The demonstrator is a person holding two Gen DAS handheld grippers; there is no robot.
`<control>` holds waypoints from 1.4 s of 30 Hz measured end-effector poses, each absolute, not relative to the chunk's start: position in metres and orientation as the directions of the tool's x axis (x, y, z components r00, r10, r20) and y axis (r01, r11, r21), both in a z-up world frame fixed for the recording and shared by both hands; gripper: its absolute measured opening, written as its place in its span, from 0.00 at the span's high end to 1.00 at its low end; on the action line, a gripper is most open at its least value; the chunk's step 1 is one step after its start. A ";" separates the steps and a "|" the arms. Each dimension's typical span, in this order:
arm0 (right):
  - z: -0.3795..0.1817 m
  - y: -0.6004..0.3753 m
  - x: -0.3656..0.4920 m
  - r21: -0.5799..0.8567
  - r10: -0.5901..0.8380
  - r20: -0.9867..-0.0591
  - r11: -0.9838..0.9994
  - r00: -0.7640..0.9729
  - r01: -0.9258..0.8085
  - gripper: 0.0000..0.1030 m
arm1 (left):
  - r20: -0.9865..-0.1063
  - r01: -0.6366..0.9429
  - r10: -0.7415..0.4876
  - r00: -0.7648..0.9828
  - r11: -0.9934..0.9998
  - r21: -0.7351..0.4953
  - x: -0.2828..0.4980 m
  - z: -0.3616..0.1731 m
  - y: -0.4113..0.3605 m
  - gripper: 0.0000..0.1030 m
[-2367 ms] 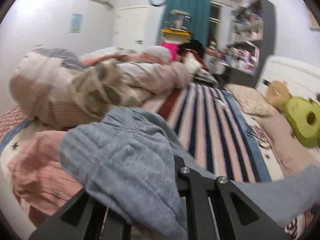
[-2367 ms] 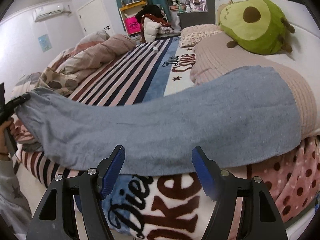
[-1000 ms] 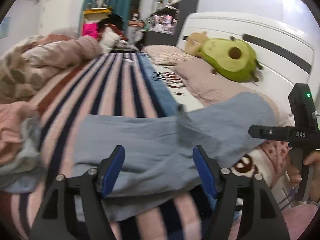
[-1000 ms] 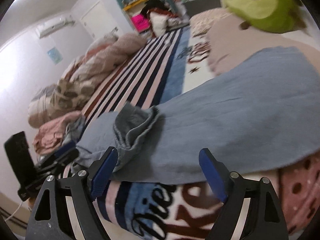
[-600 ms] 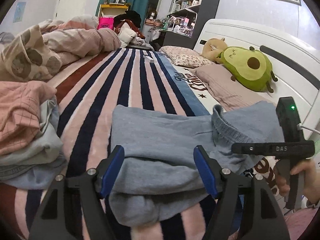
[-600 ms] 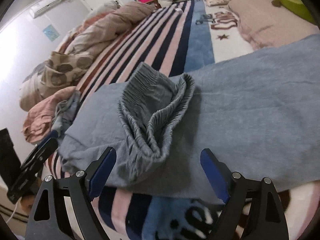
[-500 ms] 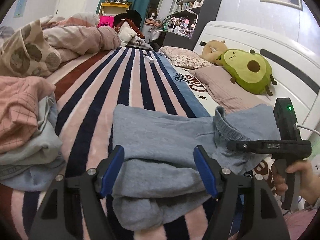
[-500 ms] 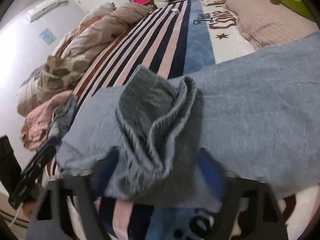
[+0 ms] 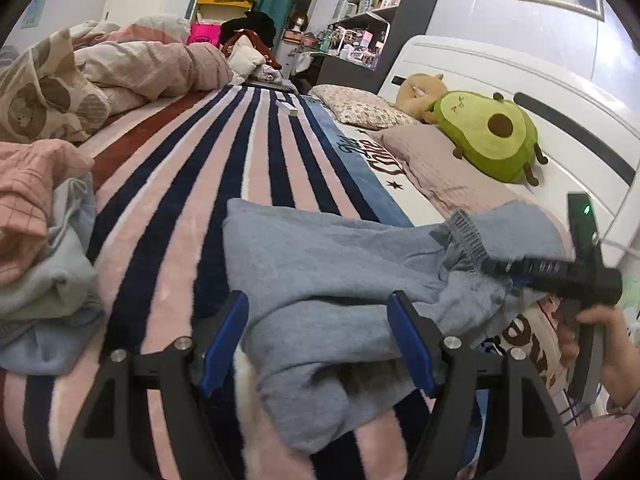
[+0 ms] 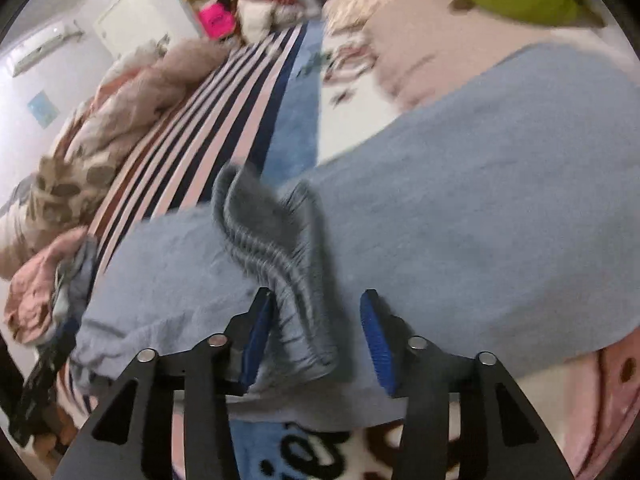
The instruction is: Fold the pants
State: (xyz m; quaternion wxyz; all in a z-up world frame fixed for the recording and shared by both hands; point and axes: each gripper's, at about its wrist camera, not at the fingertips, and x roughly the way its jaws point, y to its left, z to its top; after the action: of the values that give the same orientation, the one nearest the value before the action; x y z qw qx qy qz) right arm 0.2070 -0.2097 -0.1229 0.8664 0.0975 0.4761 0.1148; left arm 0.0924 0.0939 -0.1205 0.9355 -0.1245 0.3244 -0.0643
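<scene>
The grey pants lay across the striped bed, folded end toward 6 o'clock. The left gripper stood released, astride that fold. The right gripper was opening, the ribbed waistband between its pads, unpressed.

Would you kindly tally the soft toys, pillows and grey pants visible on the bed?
Soft toys: 2, the avocado plush and tan plush
Pillows: 2, floral pillow and pink pillow
Grey pants: 1
Total: 5
</scene>
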 end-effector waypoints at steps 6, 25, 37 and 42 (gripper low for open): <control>-0.104 -0.213 0.201 0.321 0.364 -0.736 0.930 0.570 -0.179 0.56 | -0.616 0.015 -0.166 0.770 0.970 -0.243 0.097 -0.124 0.091 0.34; -0.111 -0.239 0.209 0.265 0.281 -0.773 0.958 0.568 -0.112 0.47 | -0.676 0.037 -0.166 0.718 0.979 -0.202 0.081 -0.136 0.100 0.30; -0.122 -0.389 0.158 0.342 0.141 -0.770 0.915 0.622 0.216 0.28 | -0.617 0.043 -0.172 0.768 0.975 -0.219 0.088 -0.103 0.085 0.29; -0.139 -0.388 0.168 0.431 0.246 -0.739 0.888 0.628 0.160 0.23 | -0.618 0.055 -0.178 0.766 0.975 -0.213 0.090 -0.099 0.074 0.29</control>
State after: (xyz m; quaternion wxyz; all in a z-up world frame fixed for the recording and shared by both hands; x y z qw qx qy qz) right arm 0.1676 -0.3883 -0.1385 0.8708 0.2354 0.4308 0.0246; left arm 0.0902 0.0737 -0.0994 0.9352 -0.0918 0.3363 -0.0621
